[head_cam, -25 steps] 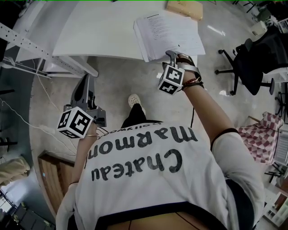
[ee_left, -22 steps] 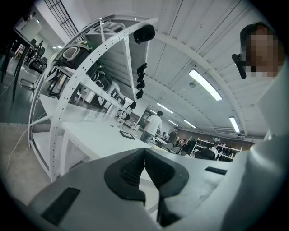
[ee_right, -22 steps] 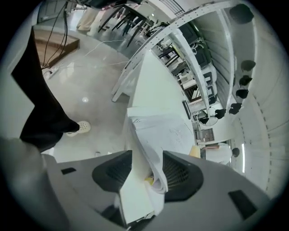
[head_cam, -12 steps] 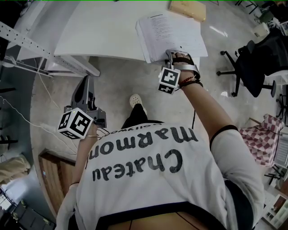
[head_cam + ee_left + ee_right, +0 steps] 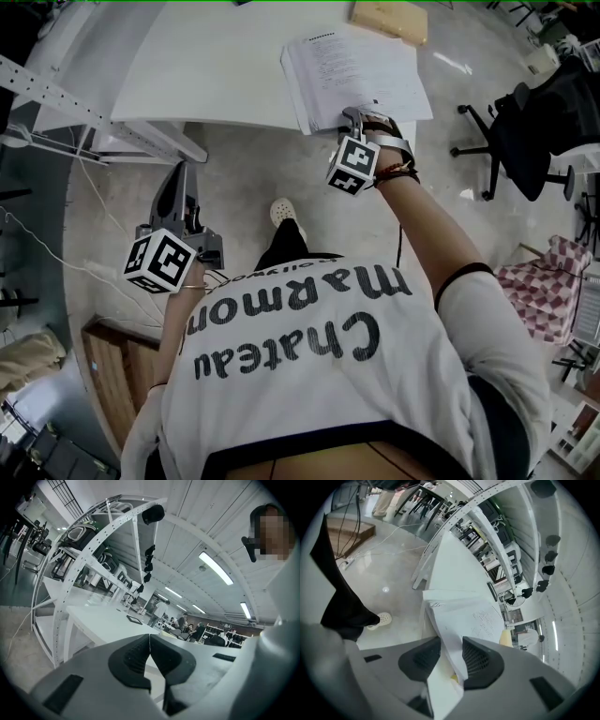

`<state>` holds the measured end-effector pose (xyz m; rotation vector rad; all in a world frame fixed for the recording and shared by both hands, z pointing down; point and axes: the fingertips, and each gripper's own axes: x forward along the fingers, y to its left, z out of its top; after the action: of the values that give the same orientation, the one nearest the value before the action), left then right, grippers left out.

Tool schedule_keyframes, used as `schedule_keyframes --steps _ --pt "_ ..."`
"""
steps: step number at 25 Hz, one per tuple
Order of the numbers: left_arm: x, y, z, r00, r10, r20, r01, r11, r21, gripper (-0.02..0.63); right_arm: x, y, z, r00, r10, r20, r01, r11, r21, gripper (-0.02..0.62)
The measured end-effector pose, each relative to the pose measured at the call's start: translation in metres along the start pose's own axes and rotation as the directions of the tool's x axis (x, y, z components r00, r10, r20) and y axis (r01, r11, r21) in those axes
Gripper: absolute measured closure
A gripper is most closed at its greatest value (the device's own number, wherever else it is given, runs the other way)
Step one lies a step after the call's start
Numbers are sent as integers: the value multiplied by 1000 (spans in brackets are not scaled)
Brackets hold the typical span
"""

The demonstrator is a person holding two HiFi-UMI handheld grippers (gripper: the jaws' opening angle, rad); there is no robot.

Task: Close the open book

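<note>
The right tool (image 5: 451, 654) has tightened on the near pages of the book (image 5: 356, 66); left tool (image 5: 150, 641) hangs closed.

The head view looks steeply down from above the person. The right gripper view looks from very near along the book (image 5: 473, 620) and the white table (image 5: 450, 569); both views share these. The left gripper view faces upward, toward the ceiling (image 5: 197, 522).

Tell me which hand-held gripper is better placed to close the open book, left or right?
Right. The right hand-held gripper has its jaws on the book's near-edge pages on the table; the left hand-held gripper is shut, empty, down beside the table, away from the book.
</note>
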<state>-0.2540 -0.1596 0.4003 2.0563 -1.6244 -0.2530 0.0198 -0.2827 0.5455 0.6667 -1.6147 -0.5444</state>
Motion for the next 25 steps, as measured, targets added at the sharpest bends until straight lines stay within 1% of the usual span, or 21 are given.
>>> schedule_keyframes --steps 3,6,10,14,17,21,23,25 --pt "4 3 1 1000 -1 -4 1 1000 0 583 2 2 4 999 46 18 -47 996 71 445" --pt "8 3 1 1000 -5 -8 5 1000 2 581 4 3 4 996 77 38 -82 987 135 465" --pt "16 -1 -1 1000 -9 -25 10 1000 10 583 4 1 1 991 117 64 -129 963 235 481" --pt "20 -2 -1 999 -13 -34 14 1000 19 583 5 0 -2 985 148 94 -172 922 348 503" --pt "24 0 -1 999 -9 -37 10 1000 19 581 6 -1 -4 982 156 110 -188 894 407 512" --pt "27 4 -3 999 -3 -44 4 1000 16 581 8 -2 -6 976 168 135 -214 847 487 520" --pt "29 6 -4 999 -1 -50 2 1000 13 581 8 -3 -7 973 176 152 -230 819 526 526" --pt "32 7 -5 999 -2 -54 2 1000 10 581 9 -4 -8 967 184 177 -253 779 574 528"
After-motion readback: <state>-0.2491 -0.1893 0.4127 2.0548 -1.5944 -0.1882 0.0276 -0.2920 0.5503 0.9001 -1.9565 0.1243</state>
